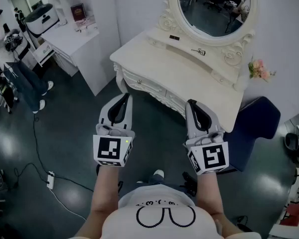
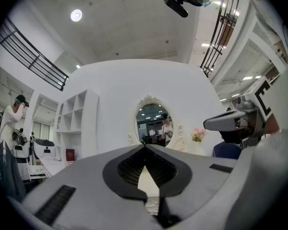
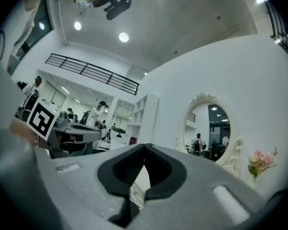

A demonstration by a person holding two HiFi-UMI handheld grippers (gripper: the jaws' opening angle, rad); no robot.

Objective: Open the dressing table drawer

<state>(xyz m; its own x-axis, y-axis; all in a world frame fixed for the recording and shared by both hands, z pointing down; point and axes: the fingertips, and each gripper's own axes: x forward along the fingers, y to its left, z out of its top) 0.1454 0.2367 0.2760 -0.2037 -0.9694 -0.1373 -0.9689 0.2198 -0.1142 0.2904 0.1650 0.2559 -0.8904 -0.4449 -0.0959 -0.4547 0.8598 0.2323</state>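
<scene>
Two clenched, empty grippers hover side by side, left gripper (image 1: 123, 97) and right gripper (image 1: 192, 103), near one white counter (image 1: 154, 49); its drawer (image 1: 148, 85) sits closed in front, below one oval mirror (image 1: 214, 6).

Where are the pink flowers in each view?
Head view: flowers upper right.
Left gripper view: flowers right of centre.
Right gripper view: flowers lower right.
Shared landmark: mirror, left of the flowers in every view.
</scene>
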